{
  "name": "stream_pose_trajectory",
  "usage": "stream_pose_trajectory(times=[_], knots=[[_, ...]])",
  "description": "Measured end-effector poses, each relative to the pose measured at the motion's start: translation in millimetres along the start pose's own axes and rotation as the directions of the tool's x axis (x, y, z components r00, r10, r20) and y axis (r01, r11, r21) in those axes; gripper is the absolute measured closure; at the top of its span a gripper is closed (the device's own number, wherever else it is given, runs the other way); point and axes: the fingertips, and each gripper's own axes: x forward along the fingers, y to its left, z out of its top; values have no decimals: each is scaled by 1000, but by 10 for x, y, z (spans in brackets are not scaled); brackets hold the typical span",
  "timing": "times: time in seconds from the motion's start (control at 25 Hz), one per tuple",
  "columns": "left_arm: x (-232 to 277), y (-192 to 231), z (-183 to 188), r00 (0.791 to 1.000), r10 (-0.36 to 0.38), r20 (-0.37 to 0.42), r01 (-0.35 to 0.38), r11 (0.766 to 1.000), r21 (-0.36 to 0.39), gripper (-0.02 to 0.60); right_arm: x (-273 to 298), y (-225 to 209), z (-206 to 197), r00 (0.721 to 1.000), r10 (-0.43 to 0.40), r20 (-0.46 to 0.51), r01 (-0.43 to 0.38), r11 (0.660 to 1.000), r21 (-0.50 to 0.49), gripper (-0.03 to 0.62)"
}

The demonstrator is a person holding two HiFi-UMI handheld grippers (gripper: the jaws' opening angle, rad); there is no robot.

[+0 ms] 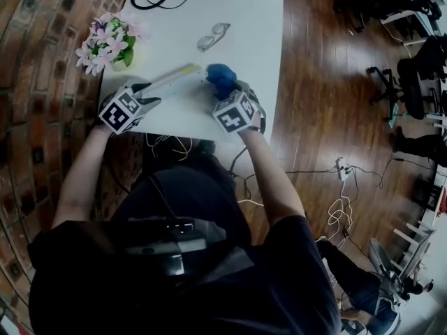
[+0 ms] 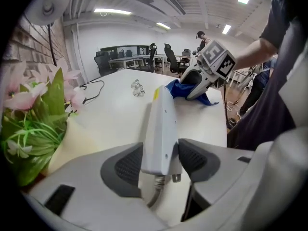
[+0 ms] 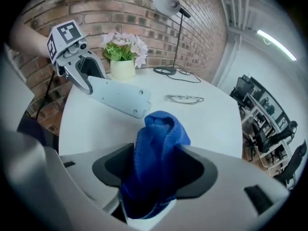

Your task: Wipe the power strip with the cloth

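A: Well, what is the biggest thing there?
B: The white table (image 1: 244, 19). The power strip (image 1: 171, 81) is held at the table's near edge, a long pale bar that runs from the left gripper across to the right one.

A: Is the strip lying flat?
B: I cannot tell. In the right gripper view it looks tilted, and the face turned to that camera shows small screw holes.

A: What about the left gripper (image 2: 161, 159)?
B: It is at the strip's cable end. Its dark pads (image 2: 127, 165) press on the strip from either side, so the strip is clamped. The cable (image 2: 156, 186) comes out of the strip just behind that grip.

A: And the right gripper (image 3: 159, 170)?
B: It is at the strip's other end. Its jaws are closed on the blue cloth (image 3: 161, 129), which is bunched up and sticks out past the fingertips, towards the strip's tip.

A: Does the cloth touch the strip?
B: In the head view the cloth sits right at the strip's tip. I cannot tell whether the two actually meet.

A: Are there any smaller things?
B: A pale pot of pink flowers (image 1: 108, 44) stands beyond the strip, near its clamped end. A pair of glasses (image 1: 213, 37) lies beyond the strip's free end, well apart from it.
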Motion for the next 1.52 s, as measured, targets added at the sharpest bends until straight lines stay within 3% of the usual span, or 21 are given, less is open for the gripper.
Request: stream_pose_trajectory(times=[0.08,0.12,0.2,0.36,0.6,0.88,1.04,1.2,1.32,1.52], knots=[[-46,-56,37,1000,5,-15,-5,1000,-2,334,18,-17,7,1000,-15,-22,15,1000,-27,359],[-52,-72,42,1000,12,-20,-12,1000,2,334,17,-50,0,999,-35,-28,34,998,-52,469],[-43,-80,38,999,31,-28,-31,999,15,334,11,-95,-16,998,-50,-27,48,995,-89,489],[-35,-82,18,996,79,-34,-77,996,54,334,-29,-99,-7,1000,-16,-8,15,998,-59,502],[-23,-147,2,987,153,-43,-146,981,131,334,-304,-280,22,995,-13,97,-4,985,171,507],[-12,-190,-26,979,205,-20,-196,956,217,334,-758,-496,348,965,-65,255,-15,955,297,507],[-4,-223,-45,974,226,-14,-213,934,287,334,-768,-296,739,957,-21,290,-45,975,219,507],[13,-252,-44,964,265,0,-248,901,355,334,-570,52,1022,964,39,263,-60,995,73,507],[22,-275,-44,958,286,8,-267,887,377,334,-429,342,980,976,73,205,-65,997,-46,507],[28,-287,-42,953,301,26,-285,869,404,336,-320,539,854,986,51,157,-35,994,-106,505]])
